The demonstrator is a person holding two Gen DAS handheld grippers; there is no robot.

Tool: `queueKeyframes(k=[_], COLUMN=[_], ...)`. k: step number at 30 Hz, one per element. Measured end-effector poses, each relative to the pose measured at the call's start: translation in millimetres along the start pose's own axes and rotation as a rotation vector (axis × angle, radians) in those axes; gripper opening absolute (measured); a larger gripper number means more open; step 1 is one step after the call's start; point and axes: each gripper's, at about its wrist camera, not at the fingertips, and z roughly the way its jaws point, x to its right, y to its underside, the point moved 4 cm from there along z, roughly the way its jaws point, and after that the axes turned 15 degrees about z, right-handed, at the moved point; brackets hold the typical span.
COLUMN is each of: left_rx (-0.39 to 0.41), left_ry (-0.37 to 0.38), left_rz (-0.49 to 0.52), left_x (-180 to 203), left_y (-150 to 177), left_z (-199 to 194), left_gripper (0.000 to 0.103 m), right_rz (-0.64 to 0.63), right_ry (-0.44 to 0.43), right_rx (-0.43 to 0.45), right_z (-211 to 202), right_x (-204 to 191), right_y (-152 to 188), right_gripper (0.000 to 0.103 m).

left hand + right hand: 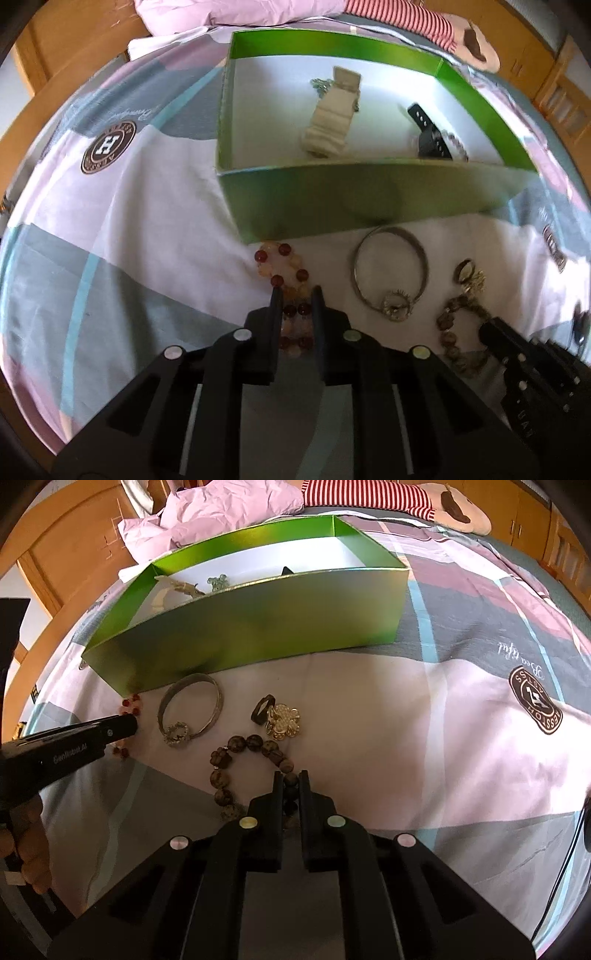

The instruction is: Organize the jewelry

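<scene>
- Left wrist view, far left: a patterned bedspread with a round brown logo covered the surface
- Left gripper sat low over the red-and-peach bead bracelet; its 2 fingers straddled the strand with beads between them, narrowly parted, and I could not tell whether they pinched it
- That bracelet lay just in front of the green box, whose white floor held a cream strap-like piece and a black strap
- Further right on the cloth lay a silver bangle near the box's front wall, then a dark ring touching a gold flower piece
- Right wrist view: the right gripper was closed onto the brown bead bracelet, 1 stretch of beads caught between the 2 fingers while the remaining loop lay on the cloth
- At the top right edge a striped plush toy rested beyond the box
</scene>
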Motion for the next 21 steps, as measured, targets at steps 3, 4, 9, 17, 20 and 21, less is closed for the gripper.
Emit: queueKeyframes(k=[3, 4, 9, 17, 20, 21], left_rx=[0.009, 0.009, 0.012, -0.028, -0.046, -0.048], left_ry=[0.056, 0.065, 0.102, 0.05, 0.022, 0.015], left_rz=[-0.12, -0.143, -0.196, -0.164, -0.134, -0.127], left_x=[-17, -22, -35, -29, -24, -23], left_y=[6, 7, 7, 8, 6, 6], left_z=[-5, -5, -4, 6, 10, 10], left_gripper=[0.026, 0.03, 0.046, 0.058, 0.059, 0.059], right_rz=[0.02, 0.023, 0.044, 0.022, -0.001, -0.002], right_ry=[-0.011, -0.012, -0.01, 0.049, 0.067, 0.067], right_rx=[0.006, 0.008, -0.009, 0.0, 0.004, 0.006], right_z=[-6, -7, -4, 5, 8, 8], right_x=[2, 4, 8, 8, 7, 6], right_y=[-4, -6, -7, -1, 1, 1], right_gripper=[0.008, 0.008, 0.008, 0.034, 0.034, 0.034])
